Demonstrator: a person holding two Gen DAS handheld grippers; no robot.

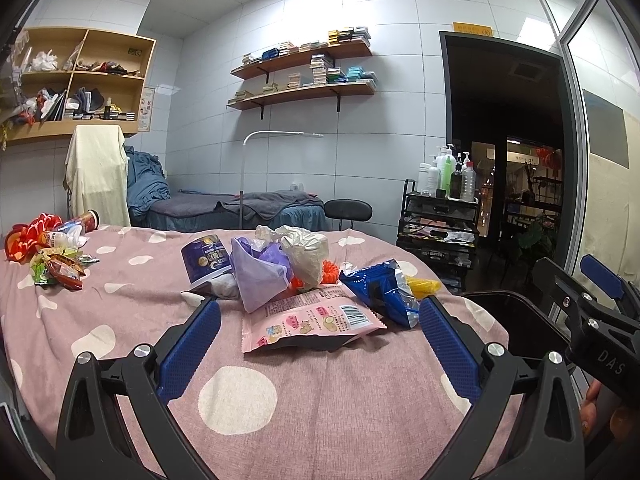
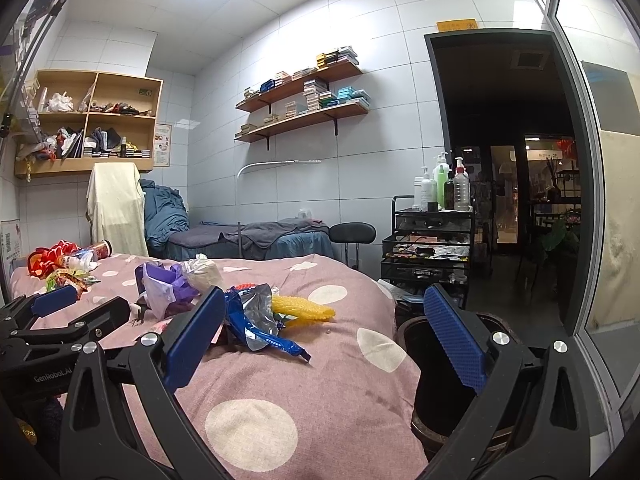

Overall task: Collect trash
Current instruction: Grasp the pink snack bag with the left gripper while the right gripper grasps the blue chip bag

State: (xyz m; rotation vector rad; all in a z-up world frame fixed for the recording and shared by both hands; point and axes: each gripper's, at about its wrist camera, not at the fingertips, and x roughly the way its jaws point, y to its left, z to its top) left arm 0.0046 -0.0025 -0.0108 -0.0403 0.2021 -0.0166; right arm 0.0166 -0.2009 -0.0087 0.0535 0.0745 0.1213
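Tiled treatment room, bed under pink dotted cover in foreground. Left tool spread wide, empty, poised low over cover just short of pink snack packet; right tool likewise spread wide and empty, left pad near blue foil wrapper, right pad over dark bin beside bed. Beyond packet: purple bag, white crumpled bag, dark blue can, yellow wrapper; second litter cluster well apart at far left. For clean pickup, probably best to advance left tool level, straddle packet's near edge, close on flat seam without pinching cover, then carry to bin. Bin interior dark, contents indistinct; orange object behind bags mostly hidden; packet print unreadable.
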